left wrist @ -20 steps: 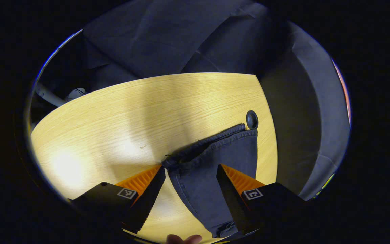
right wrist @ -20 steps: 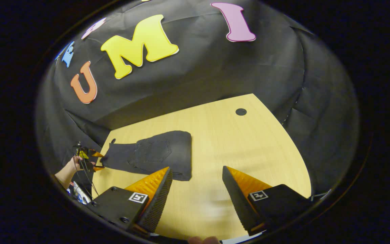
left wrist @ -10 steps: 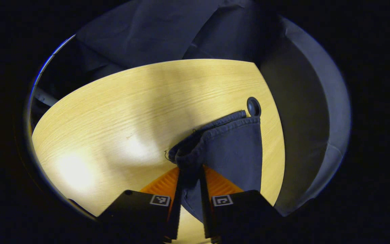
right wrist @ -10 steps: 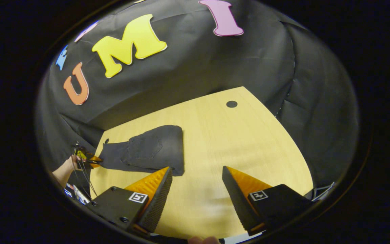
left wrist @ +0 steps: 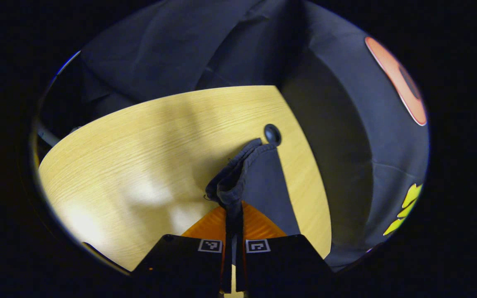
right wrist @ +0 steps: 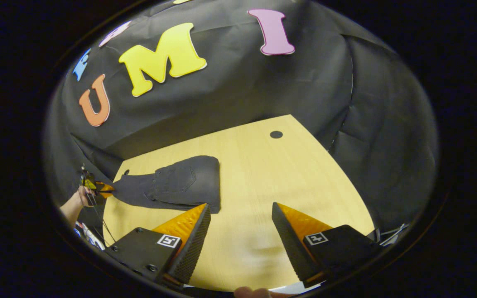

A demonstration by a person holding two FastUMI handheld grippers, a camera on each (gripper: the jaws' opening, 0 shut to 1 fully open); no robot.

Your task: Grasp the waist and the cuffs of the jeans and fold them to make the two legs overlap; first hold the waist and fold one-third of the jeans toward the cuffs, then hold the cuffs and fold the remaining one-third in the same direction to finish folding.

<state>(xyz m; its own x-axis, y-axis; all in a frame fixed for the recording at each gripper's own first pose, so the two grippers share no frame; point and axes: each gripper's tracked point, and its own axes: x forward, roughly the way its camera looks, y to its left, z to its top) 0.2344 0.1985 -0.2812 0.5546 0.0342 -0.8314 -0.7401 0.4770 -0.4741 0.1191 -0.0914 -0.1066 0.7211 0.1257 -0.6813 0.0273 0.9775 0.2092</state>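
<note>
A second ago the left claw [left wrist: 233,215] stood spread around the jeans' cuffs [left wrist: 238,174]; now it is clenched on them, the bunched hems lifted off the counter [left wrist: 139,149]. The right claw [right wrist: 240,223] stays spread, grasping nothing, above bare wood. The dark jeans [right wrist: 180,186] lie partly folded at the counter's left, near a round cable grommet [left wrist: 272,134]. Black cloth walls the booth.

Jeans [right wrist: 180,186] lie on the table's [right wrist: 288,174] left part.
</note>
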